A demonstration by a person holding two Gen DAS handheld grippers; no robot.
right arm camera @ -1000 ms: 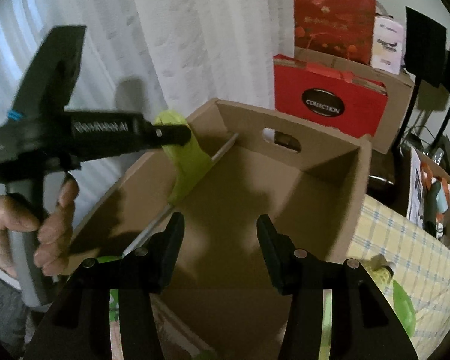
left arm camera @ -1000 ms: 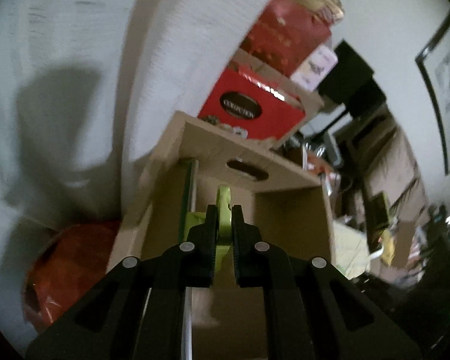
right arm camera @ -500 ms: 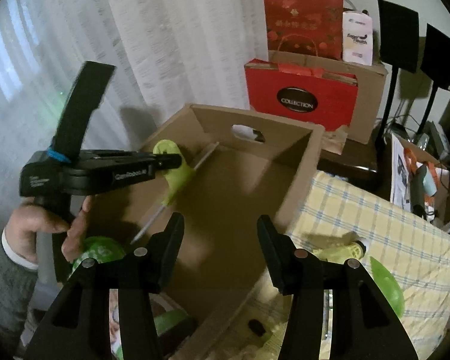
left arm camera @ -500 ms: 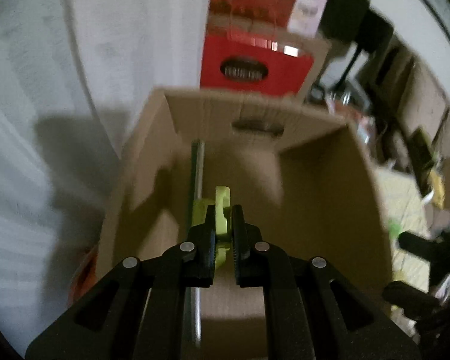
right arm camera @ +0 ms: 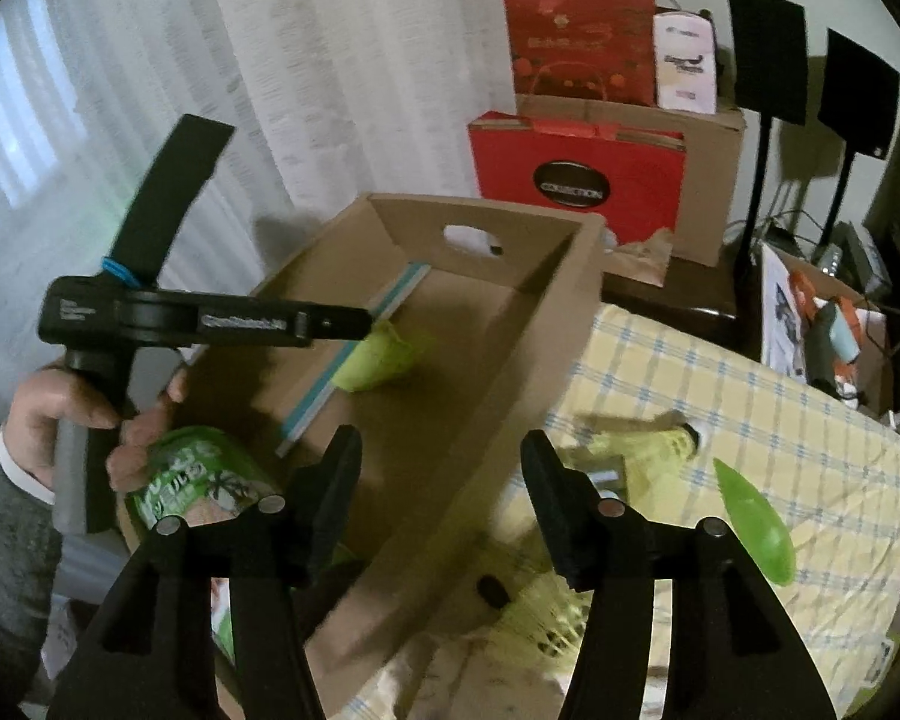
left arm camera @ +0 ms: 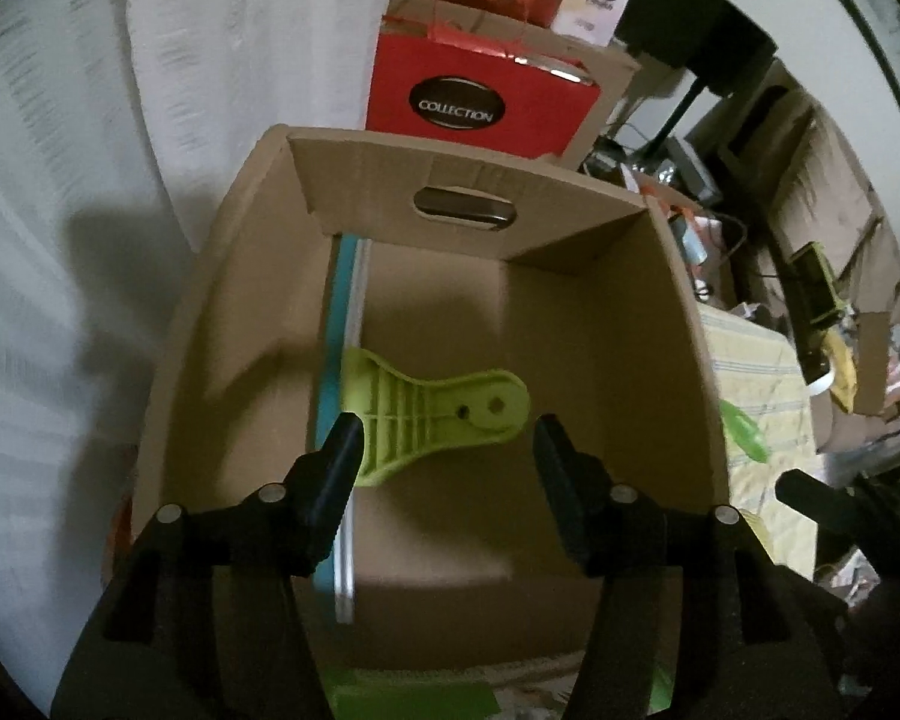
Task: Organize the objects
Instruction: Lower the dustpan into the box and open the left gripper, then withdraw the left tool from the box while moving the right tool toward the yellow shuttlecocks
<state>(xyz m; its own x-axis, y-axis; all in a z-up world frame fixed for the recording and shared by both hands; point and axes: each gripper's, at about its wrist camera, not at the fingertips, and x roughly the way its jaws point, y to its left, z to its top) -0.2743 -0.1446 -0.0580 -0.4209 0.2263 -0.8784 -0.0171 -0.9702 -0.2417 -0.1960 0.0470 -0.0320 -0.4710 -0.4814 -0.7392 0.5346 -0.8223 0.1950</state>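
Observation:
A lime green plastic tool (left arm camera: 432, 414) lies on the floor of an open cardboard box (left arm camera: 660, 324), beside a long teal and white strip (left arm camera: 336, 360). My left gripper (left arm camera: 444, 450) hangs open and empty just above the green tool. In the right wrist view the left gripper (right arm camera: 360, 327) reaches over the box (right arm camera: 510, 354), with the green tool (right arm camera: 378, 360) below its tips. My right gripper (right arm camera: 441, 474) is open and empty, held above the box's near right wall.
A yellow checked cloth (right arm camera: 720, 408) right of the box holds a green spoon-like piece (right arm camera: 750, 522) and other lime green items (right arm camera: 654, 444). A green printed pack (right arm camera: 198, 474) lies by the box's near left. Red gift bags (right arm camera: 576, 180) and cartons stand behind, before white curtains.
My left gripper has opened and let go of the green tool, which now lies flat in the box. The right gripper has drawn back and up from the box.

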